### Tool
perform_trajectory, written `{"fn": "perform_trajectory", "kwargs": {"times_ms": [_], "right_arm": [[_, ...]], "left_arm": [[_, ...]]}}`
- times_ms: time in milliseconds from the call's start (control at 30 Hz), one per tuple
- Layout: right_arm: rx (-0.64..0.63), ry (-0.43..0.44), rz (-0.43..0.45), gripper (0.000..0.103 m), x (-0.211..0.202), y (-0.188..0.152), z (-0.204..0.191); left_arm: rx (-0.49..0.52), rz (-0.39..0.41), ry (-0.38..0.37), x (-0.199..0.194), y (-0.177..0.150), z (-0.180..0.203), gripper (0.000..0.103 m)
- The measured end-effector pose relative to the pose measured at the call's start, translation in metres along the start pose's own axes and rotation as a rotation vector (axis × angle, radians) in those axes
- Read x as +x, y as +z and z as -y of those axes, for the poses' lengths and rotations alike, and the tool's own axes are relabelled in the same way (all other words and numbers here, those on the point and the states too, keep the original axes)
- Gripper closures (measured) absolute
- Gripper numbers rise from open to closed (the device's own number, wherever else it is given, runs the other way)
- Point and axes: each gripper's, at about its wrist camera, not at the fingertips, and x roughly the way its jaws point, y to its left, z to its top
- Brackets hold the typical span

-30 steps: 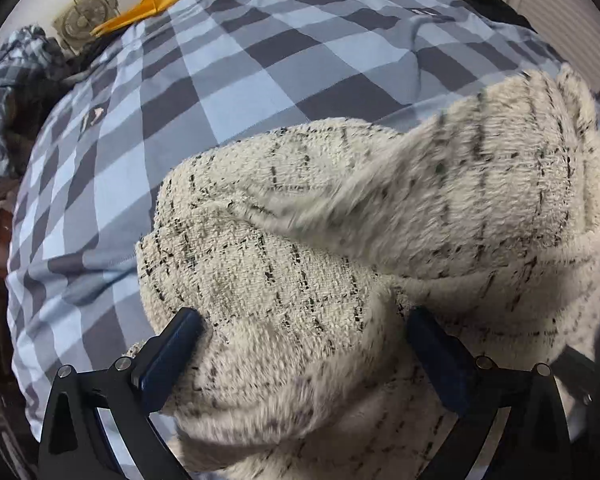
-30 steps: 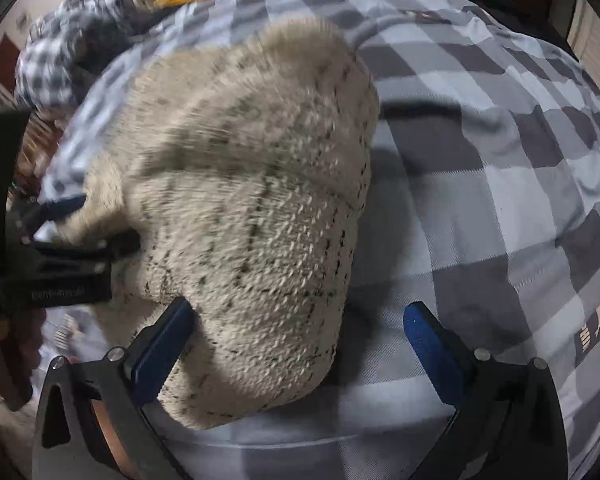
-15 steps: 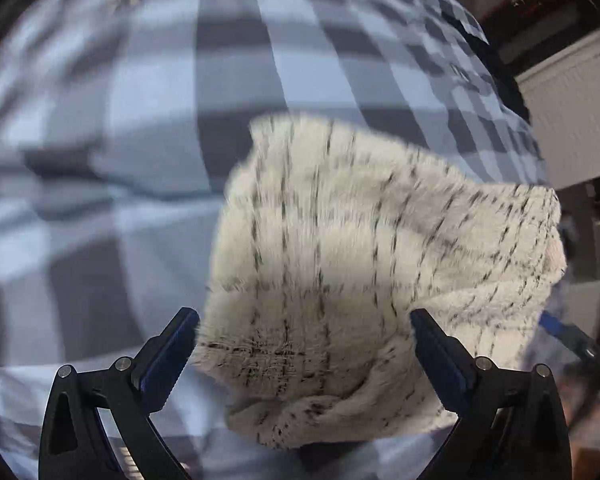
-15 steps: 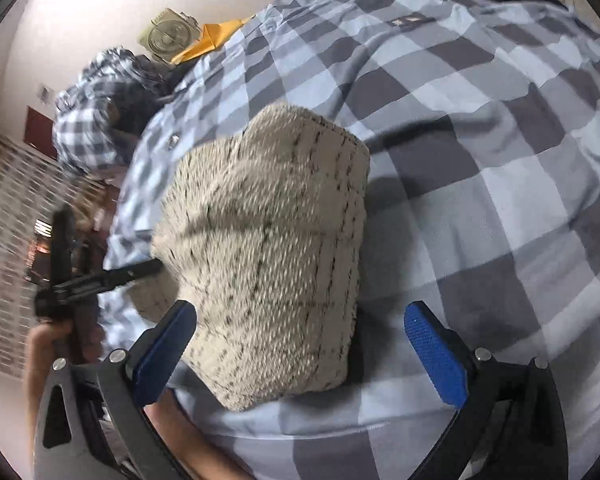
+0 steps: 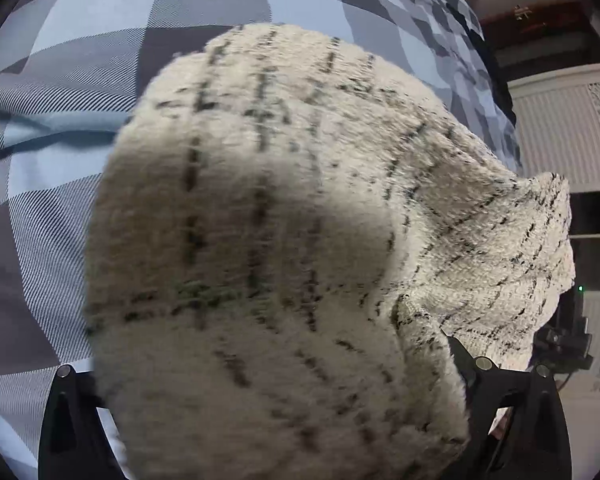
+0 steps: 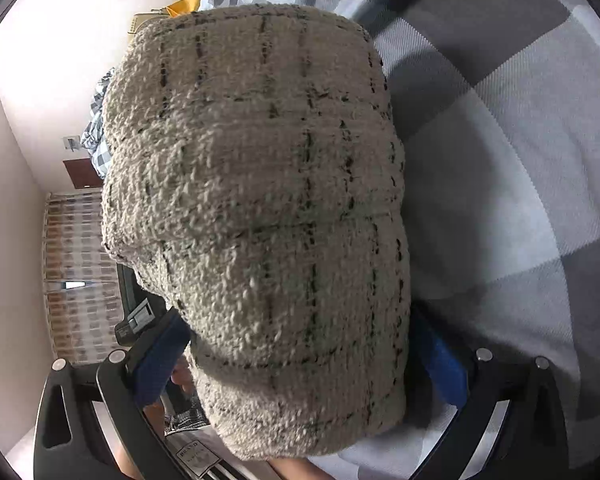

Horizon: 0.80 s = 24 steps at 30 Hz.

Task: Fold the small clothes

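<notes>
A folded cream knit garment (image 5: pixel 284 240) with thin dark check lines fills the left wrist view and hides most of my left gripper (image 5: pixel 276 392); its jaws stand wide on either side of the bundle. In the right wrist view the same garment (image 6: pixel 260 200) lies between the blue pads (image 6: pixel 158 356) of my right gripper (image 6: pixel 300 356), which stands open around its near end. The garment rests on a blue and grey checked bedspread (image 6: pixel 500 160). Whether the pads press the fabric is hidden.
The checked bedspread (image 5: pixel 60 160) spreads to the left and behind. A white panelled cabinet (image 5: pixel 564 120) stands at the right. Another checked cloth (image 6: pixel 96 136) and a yellow item (image 6: pixel 186 2) lie at the far end. A wall (image 6: pixel 40 80) is at the left.
Both grippers have moved closer to the folded garment, which now fills both views and sits between the jaws. The views have tilted.
</notes>
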Motion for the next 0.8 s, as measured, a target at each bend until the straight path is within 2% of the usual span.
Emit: {"fn": "perform_trajectory", "kwargs": {"times_ms": [33, 100, 167, 200, 267, 300, 367, 467, 567, 667, 800], "right_arm": [[-0.002, -0.001, -0.002, 0.001, 0.001, 0.0, -0.001], [-0.01, -0.019, -0.003, 0.001, 0.0, -0.002, -0.007], [-0.066, -0.078, 0.027, 0.006, -0.004, -0.005, -0.018], [-0.086, -0.095, 0.036, 0.011, -0.004, -0.005, -0.026], [-0.129, -0.128, 0.053, 0.017, -0.005, -0.01, -0.04], [-0.159, -0.145, 0.063, 0.021, -0.004, -0.012, -0.047], [-0.22, -0.173, 0.087, 0.025, -0.005, -0.021, -0.063], [-0.308, -0.207, 0.156, 0.031, -0.014, -0.031, -0.092], [-0.441, -0.24, 0.233, 0.031, -0.028, -0.042, -0.132], [-0.543, -0.296, 0.266, 0.031, -0.035, -0.027, -0.157], [-0.495, -0.301, 0.281, 0.031, -0.042, 0.023, -0.157]], "left_arm": [[0.015, 0.0, 0.012, 0.0, -0.001, 0.005, 0.004], [0.044, 0.01, 0.031, -0.004, -0.004, 0.018, 0.021], [0.058, 0.014, 0.033, -0.009, -0.006, 0.024, 0.032], [0.053, 0.008, 0.017, -0.011, -0.005, 0.022, 0.039], [0.01, 0.006, -0.04, -0.015, -0.008, 0.013, 0.046], [-0.009, 0.012, -0.058, -0.017, -0.009, 0.009, 0.053], [-0.029, 0.04, -0.083, -0.027, -0.009, 0.006, 0.061], [0.041, 0.106, -0.077, -0.049, -0.013, 0.027, 0.064], [0.119, 0.168, -0.064, -0.063, -0.006, 0.058, 0.064], [0.125, 0.221, -0.058, -0.068, 0.02, 0.071, 0.064], [0.097, 0.236, -0.043, -0.051, 0.053, 0.076, 0.064]]}}
